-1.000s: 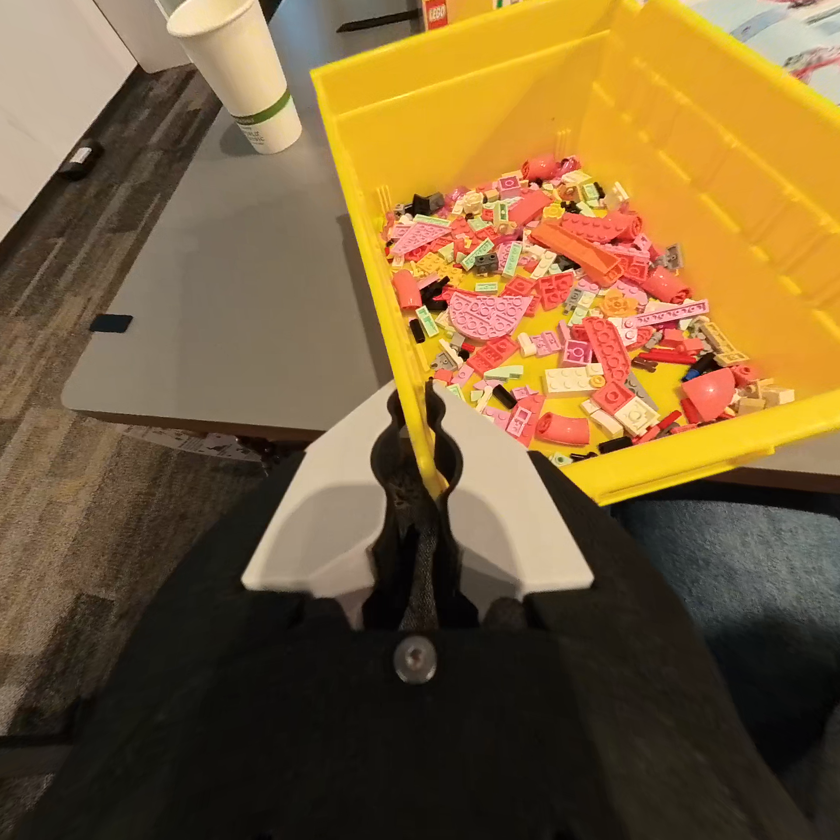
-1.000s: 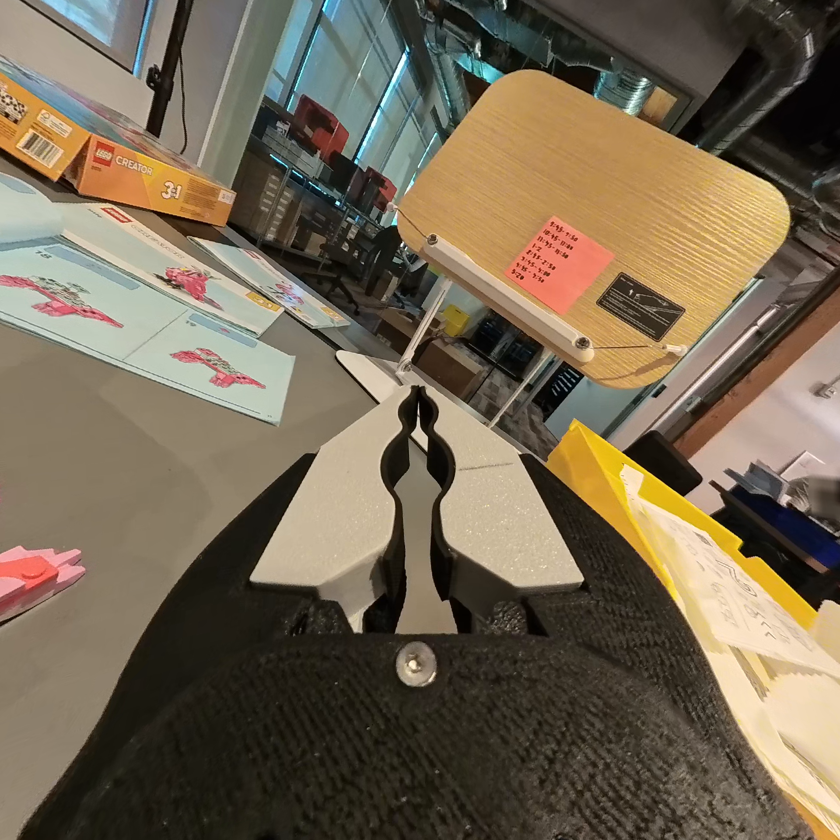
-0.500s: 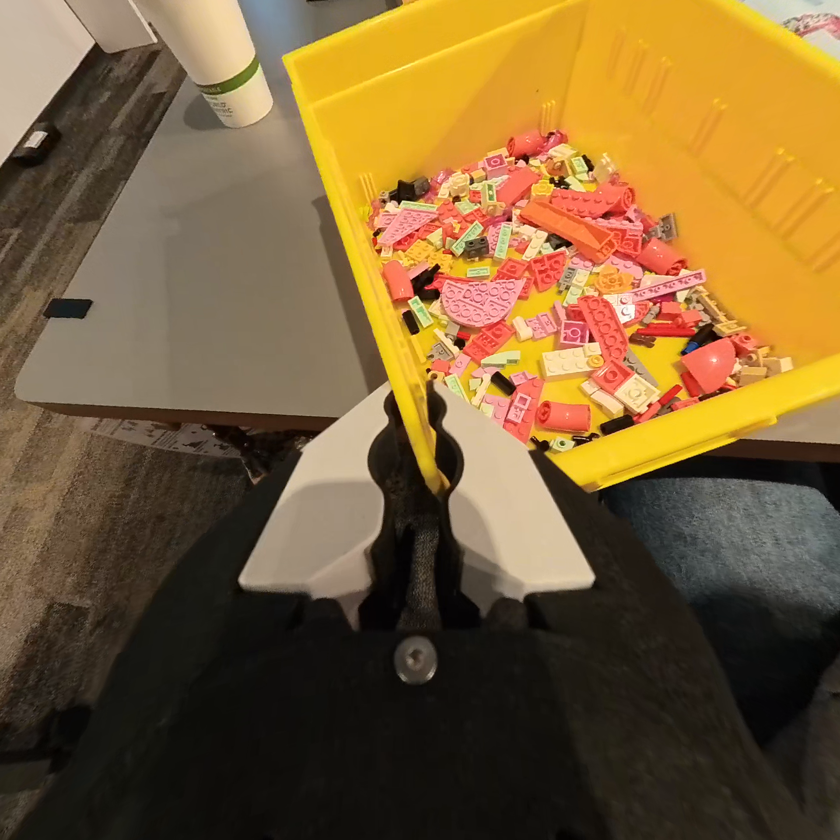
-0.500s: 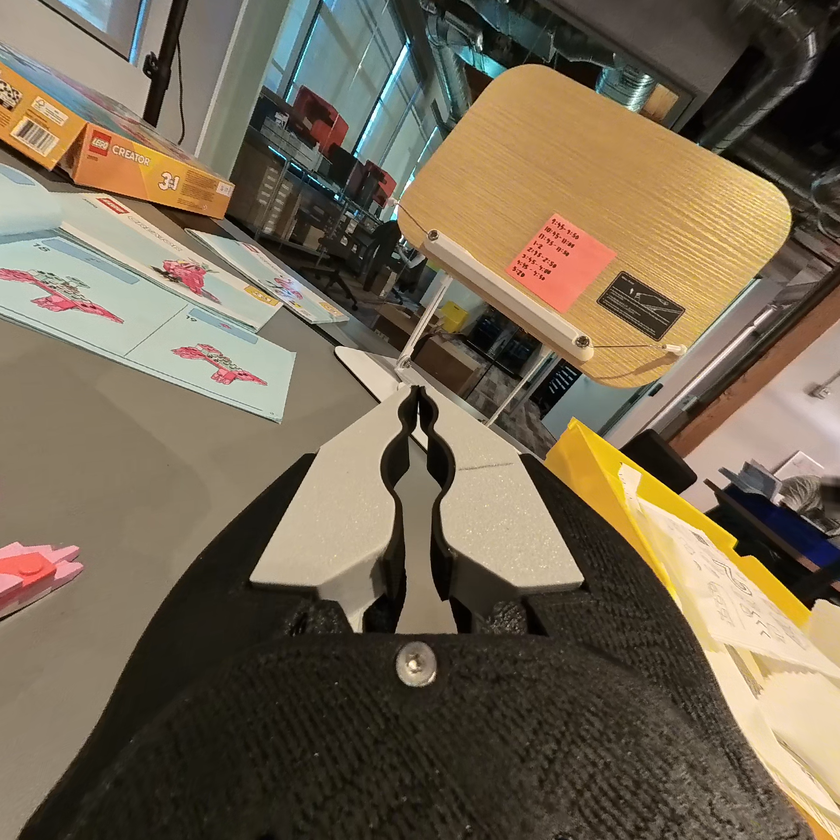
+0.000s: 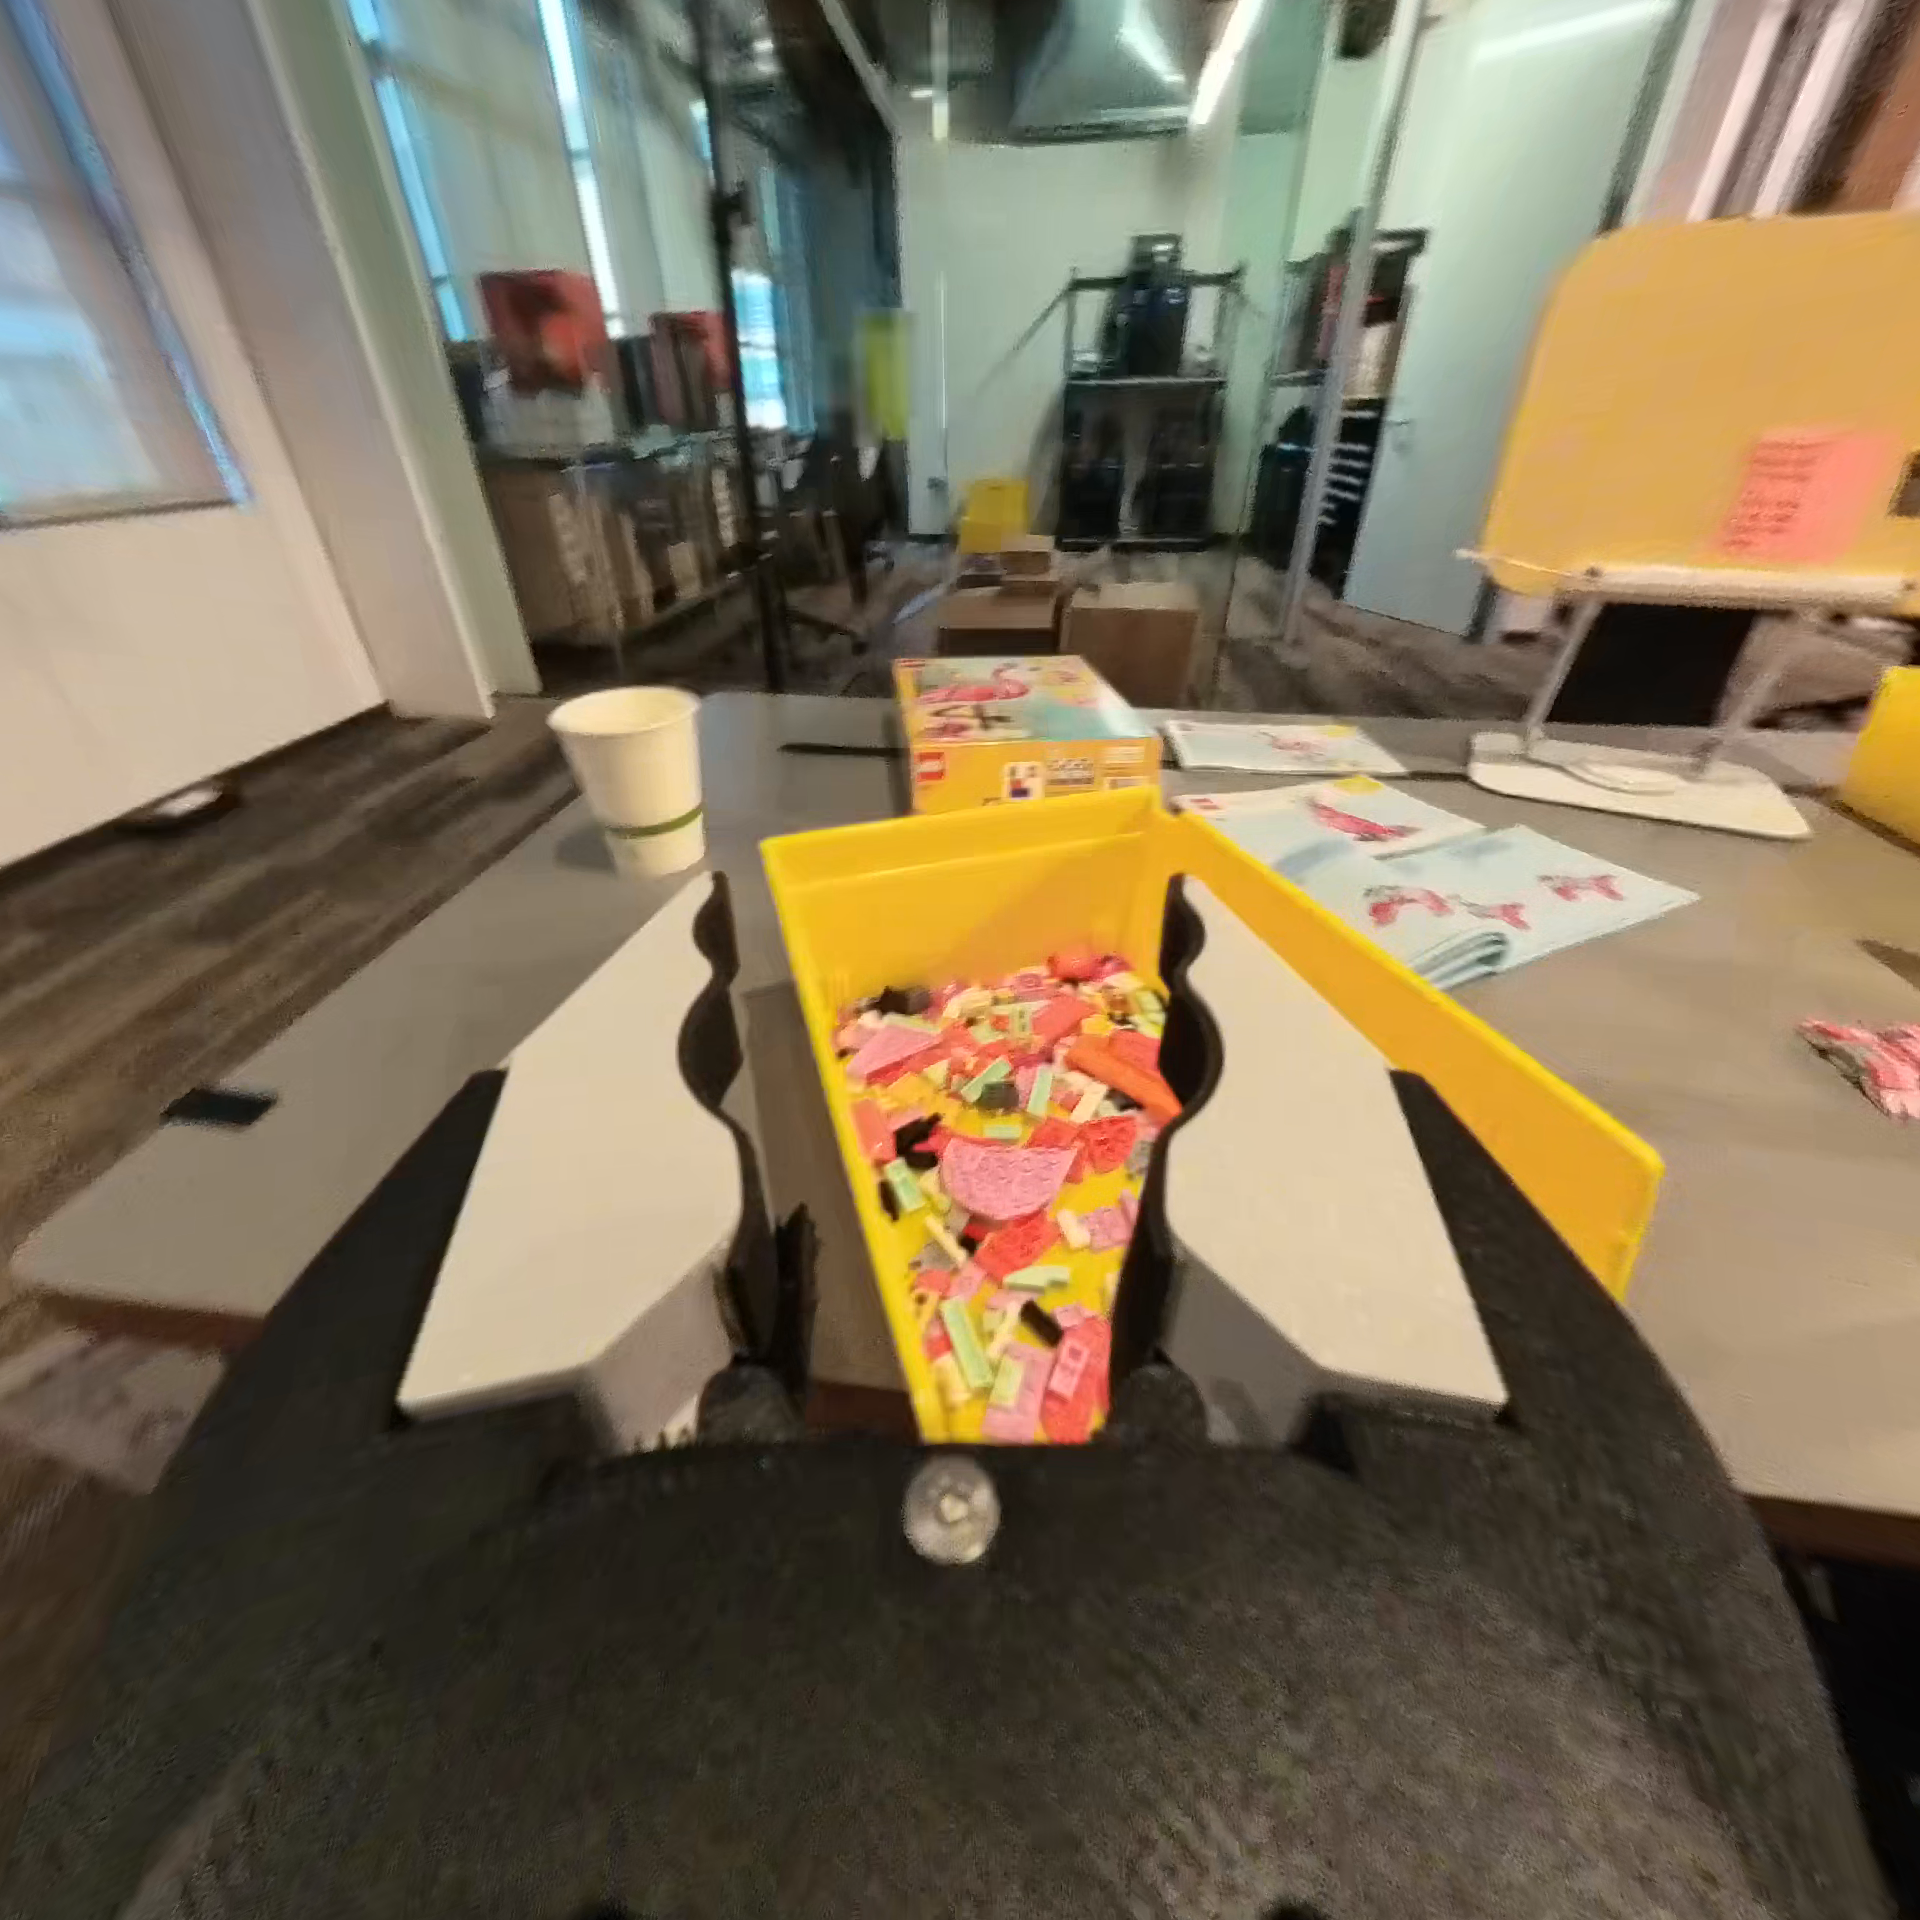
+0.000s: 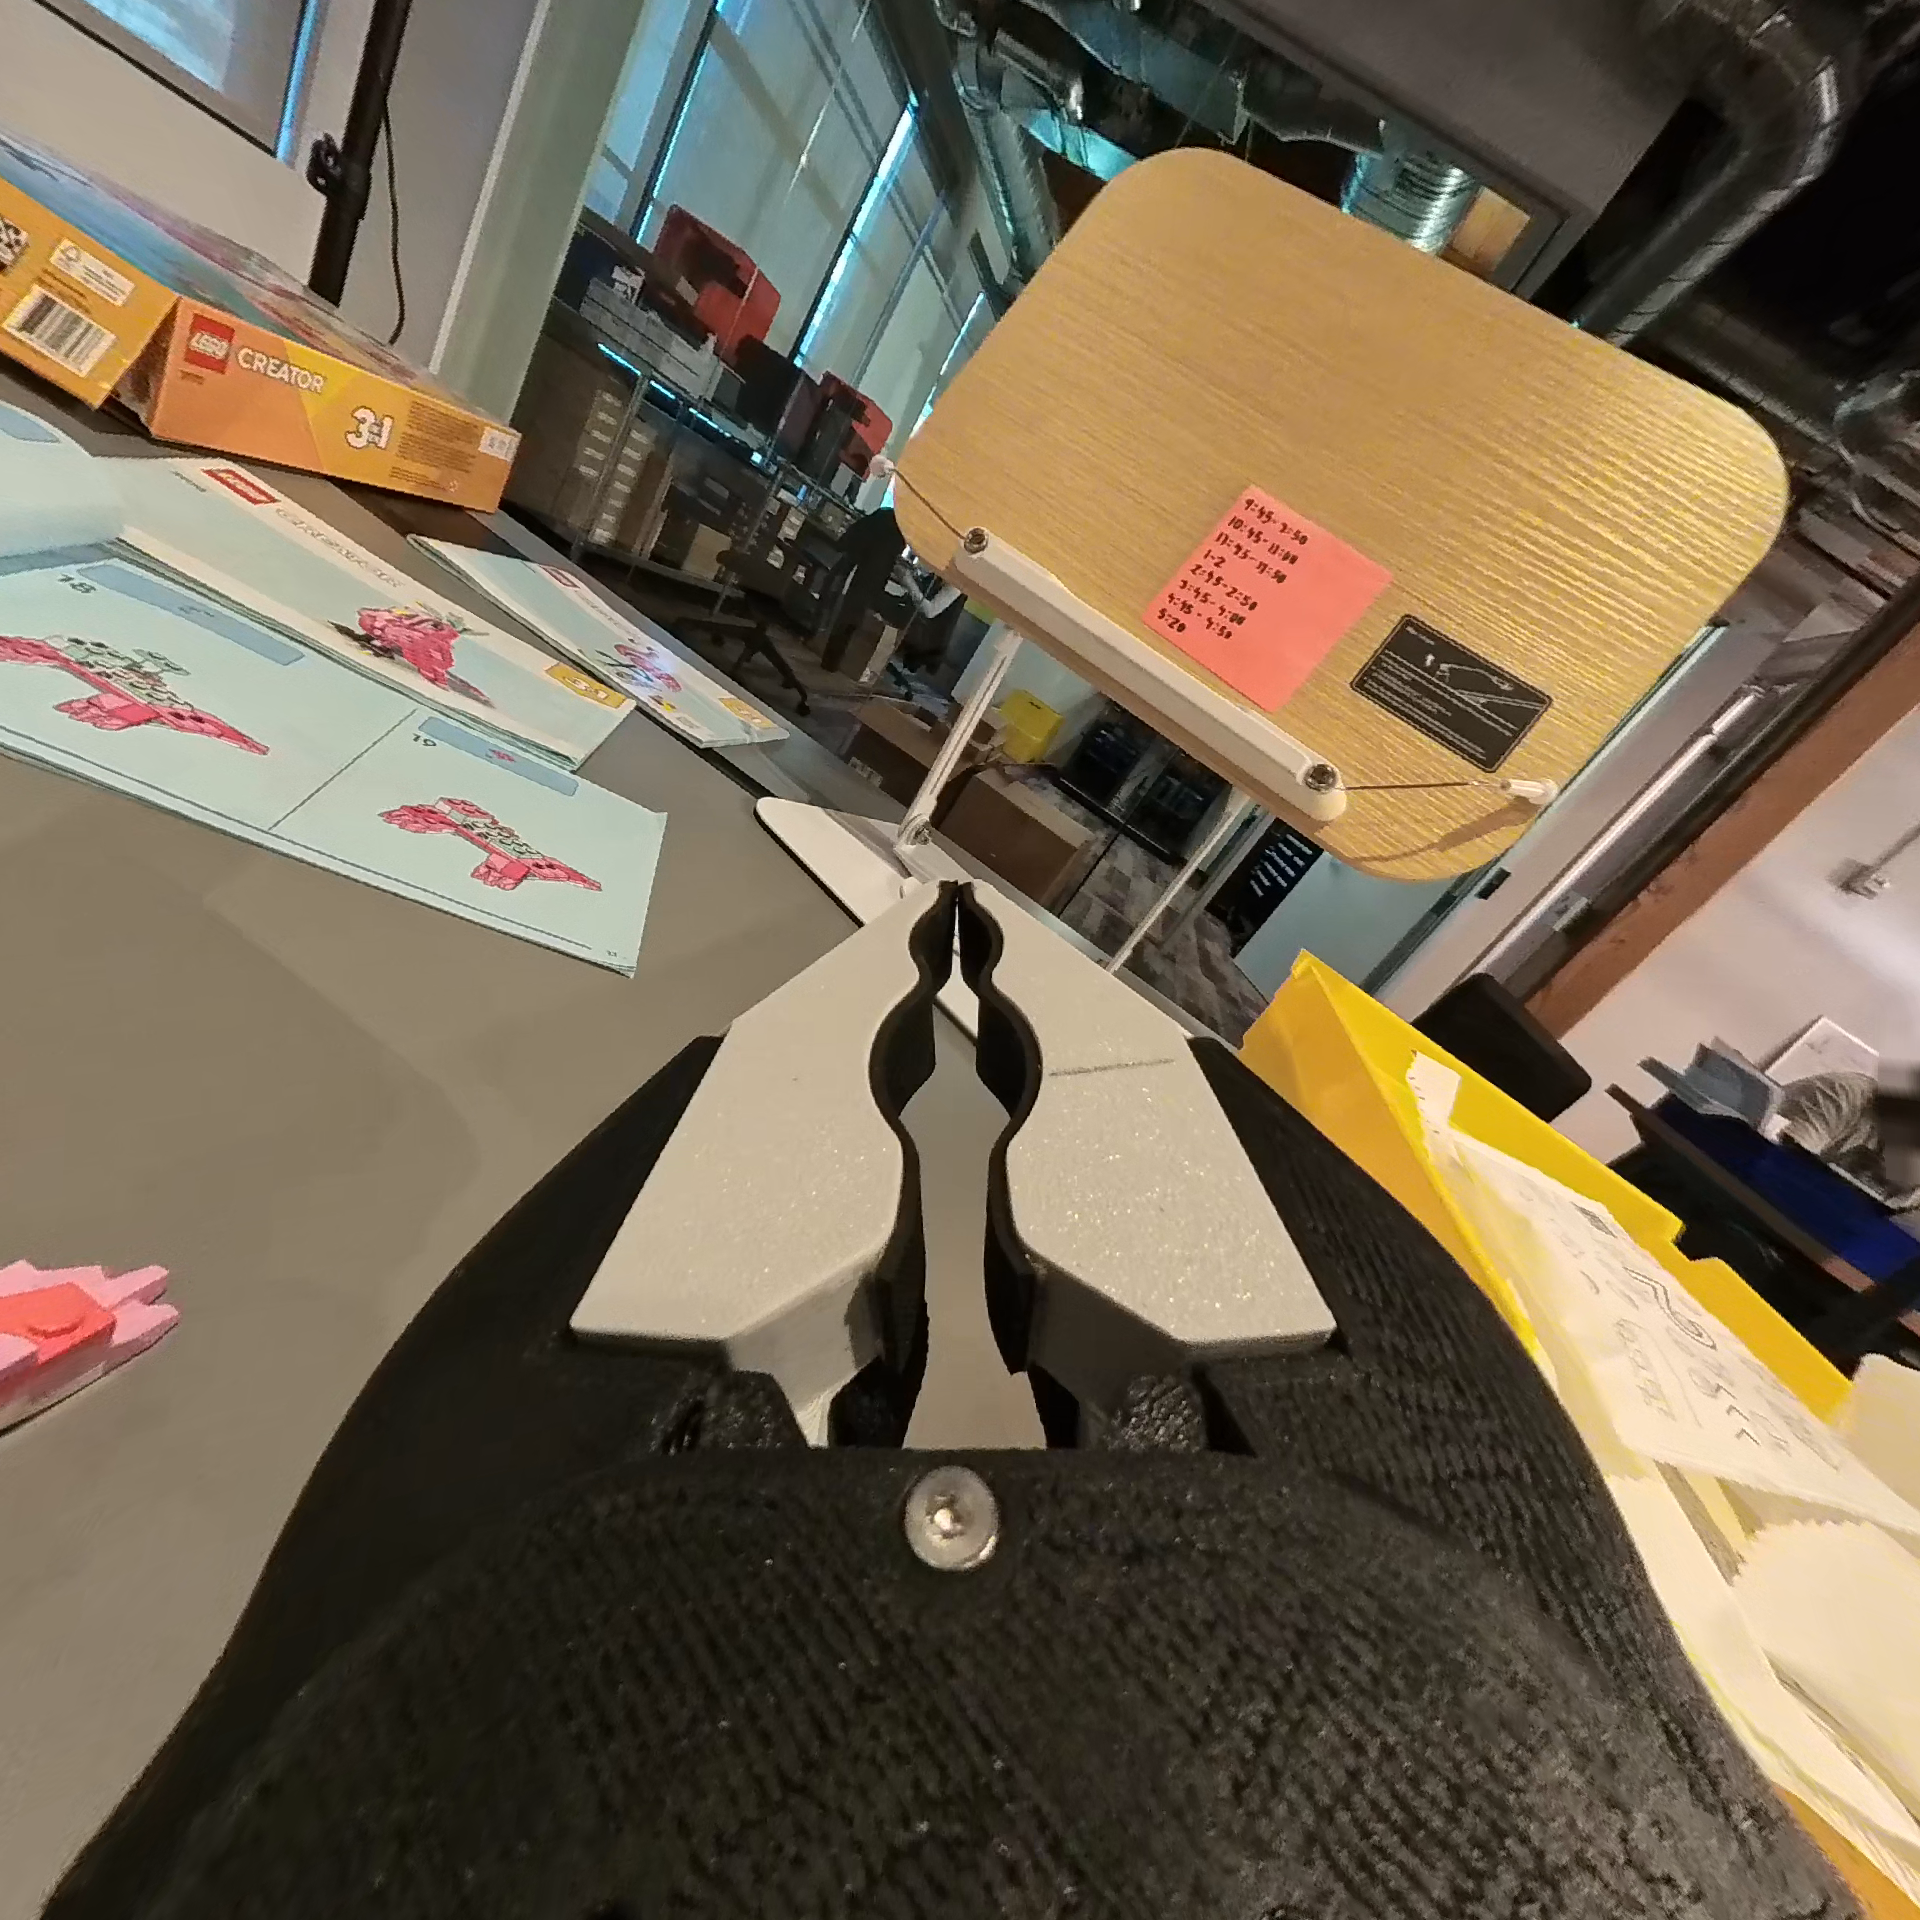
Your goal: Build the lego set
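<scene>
Left gripper (image 5: 945,914) jaws spread wide, holding nothing, before the yellow bin (image 5: 1351,997) of loose bricks (image 5: 997,1153). Right gripper (image 6: 956,896) closed, empty, beyond the bin.

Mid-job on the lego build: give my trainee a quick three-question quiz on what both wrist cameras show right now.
1. True or false: the left gripper is clamped shut on the yellow bin.
2. The paper cup stands where? A) inside the bin B) on the grey table C) on the floor
3. Fill in: the right gripper is ____.

Key: 1 false, its jaws are wide apart; 2 B; 3 shut, holding nothing.
</scene>
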Available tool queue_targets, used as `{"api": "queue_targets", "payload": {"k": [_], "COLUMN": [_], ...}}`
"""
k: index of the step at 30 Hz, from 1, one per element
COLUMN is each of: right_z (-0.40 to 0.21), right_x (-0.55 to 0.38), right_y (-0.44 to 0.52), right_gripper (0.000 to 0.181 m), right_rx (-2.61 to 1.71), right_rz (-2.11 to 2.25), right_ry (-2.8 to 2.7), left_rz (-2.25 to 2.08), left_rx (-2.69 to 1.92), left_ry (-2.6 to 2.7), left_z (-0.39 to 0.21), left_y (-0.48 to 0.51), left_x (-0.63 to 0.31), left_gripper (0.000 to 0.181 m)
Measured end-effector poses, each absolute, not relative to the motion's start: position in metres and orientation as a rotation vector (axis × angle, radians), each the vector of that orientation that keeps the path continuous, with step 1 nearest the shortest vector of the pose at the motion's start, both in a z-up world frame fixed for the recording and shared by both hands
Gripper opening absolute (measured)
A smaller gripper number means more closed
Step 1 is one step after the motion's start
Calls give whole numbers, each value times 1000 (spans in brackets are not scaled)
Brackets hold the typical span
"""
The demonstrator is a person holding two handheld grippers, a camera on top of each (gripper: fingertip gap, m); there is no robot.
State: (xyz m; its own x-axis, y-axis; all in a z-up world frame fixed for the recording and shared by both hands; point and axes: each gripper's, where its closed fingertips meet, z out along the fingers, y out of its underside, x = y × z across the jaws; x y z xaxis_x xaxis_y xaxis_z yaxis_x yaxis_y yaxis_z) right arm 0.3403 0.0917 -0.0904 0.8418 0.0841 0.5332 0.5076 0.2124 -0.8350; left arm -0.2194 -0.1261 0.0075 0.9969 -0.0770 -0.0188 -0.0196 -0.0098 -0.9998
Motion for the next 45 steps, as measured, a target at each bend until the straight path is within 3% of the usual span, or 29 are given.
{"api": "queue_targets", "payload": {"k": [1, 2, 3, 5, 8, 12, 13, 17, 21, 25, 26, 30, 39, 43, 45], "right_z": [-90, -90, -90, -90, -89, -90, -91, -94, -93, -95, -95, -95, -97, -96, -97], "right_x": [340, 339, 339, 340, 340, 337, 336, 331, 331, 328, 328, 327, 323, 324, 324], "right_y": [92, 92, 92, 92, 91, 91, 92, 92, 93, 93, 93, 93, 93, 93, 93], "right_gripper": [0, 0, 0, 0, 0, 0, 0, 0, 0, 0, 0, 0, 0, 0, 0], "right_rx": [-1340, -1339, -1339, -1337, -1334, -1334, -1336, -1338, -1335, -1336, -1336, -1336, -1339, -1337, -1337], "right_rz": [-313, -311, -309, -306, -301, -295, -296, -299, -292, -294, -294, -291, -298, -294, -295], "right_ry": [-534, -534, -534, -532, -525, -544, -555, -584, -587, -602, -604, -607, -635, -627, -630], "left_rz": [-56, -64, -84, -225, -337, -425, -459, -333, -277, -253, -230, -213, 17, -48, -60], "left_rx": [-1601, -1657, -1722, -1809, -1945, -2321, -2417, -2639, -2682, -2736, -2743, -2685, -2507, -2531, -2544], "left_ry": [134, 168, 175, 229, 344, 502, 526, 589, 639, 710, 728, 724, 433, 421, 460], "left_z": [7, 2, -5, -17, -41, -103, -118, -160, -174, -188, -191, -180, -152, -157, -156], "left_y": [-121, -113, -103, -86, -65, -56, -59, -59, -60, -69, -70, -62, 0, -3, -14], "left_x": [-207, -198, -190, -162, -131, -117, -116, -130, -129, -127, -128, -132, -187, -179, -174], "left_gripper": [79, 87, 108, 117, 95, 38, 32, 33, 51, 53, 52, 15, 17, 49, 54]}}
